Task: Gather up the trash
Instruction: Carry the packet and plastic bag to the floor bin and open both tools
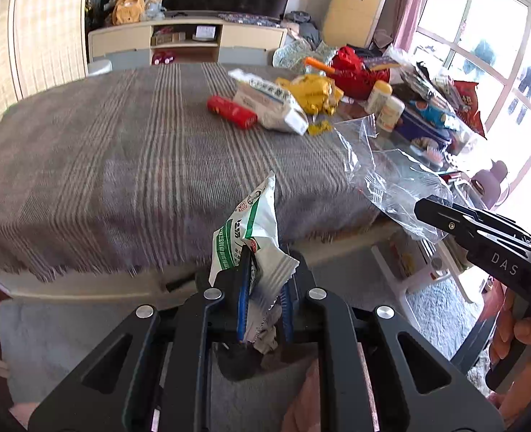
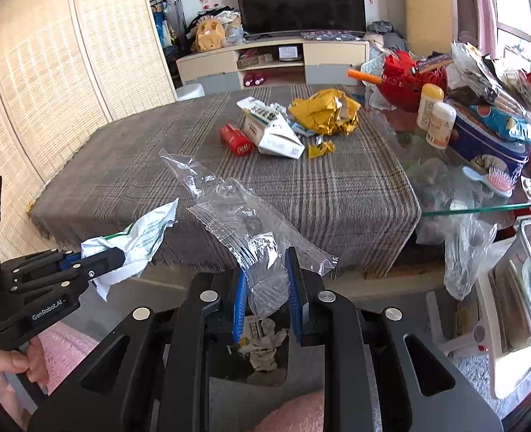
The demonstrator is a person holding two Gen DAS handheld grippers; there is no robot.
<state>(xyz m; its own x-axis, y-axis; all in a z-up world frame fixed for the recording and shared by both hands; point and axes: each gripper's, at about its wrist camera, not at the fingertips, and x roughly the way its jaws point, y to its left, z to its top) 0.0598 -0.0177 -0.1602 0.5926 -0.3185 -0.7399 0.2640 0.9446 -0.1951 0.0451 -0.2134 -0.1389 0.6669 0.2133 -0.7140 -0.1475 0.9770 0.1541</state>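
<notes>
In the left wrist view, my left gripper (image 1: 270, 264) is shut on a white-and-green snack wrapper (image 1: 254, 223) that stands up between its blue pads. My right gripper (image 2: 267, 262) is shut on a crumpled clear plastic wrapper (image 2: 236, 216). Both are held off the near edge of the table with the grey striped cloth (image 2: 337, 194). Each view shows the other gripper: the right gripper (image 1: 423, 210) with the clear plastic wrapper (image 1: 391, 176) at the right, the left gripper (image 2: 119, 257) with the snack wrapper (image 2: 143, 234) at the left. A dark bin (image 2: 225, 360) with crumpled paper sits below the fingers.
On the cloth lie a red pack (image 2: 236, 142), a white carton (image 2: 276, 136) and a crumpled yellow wrapper (image 2: 324, 111). The glass side of the table (image 2: 481, 208) at the right is crowded with bottles, a blue tin, a hairbrush and bags. A person's hand (image 1: 517, 338) grips the right handle.
</notes>
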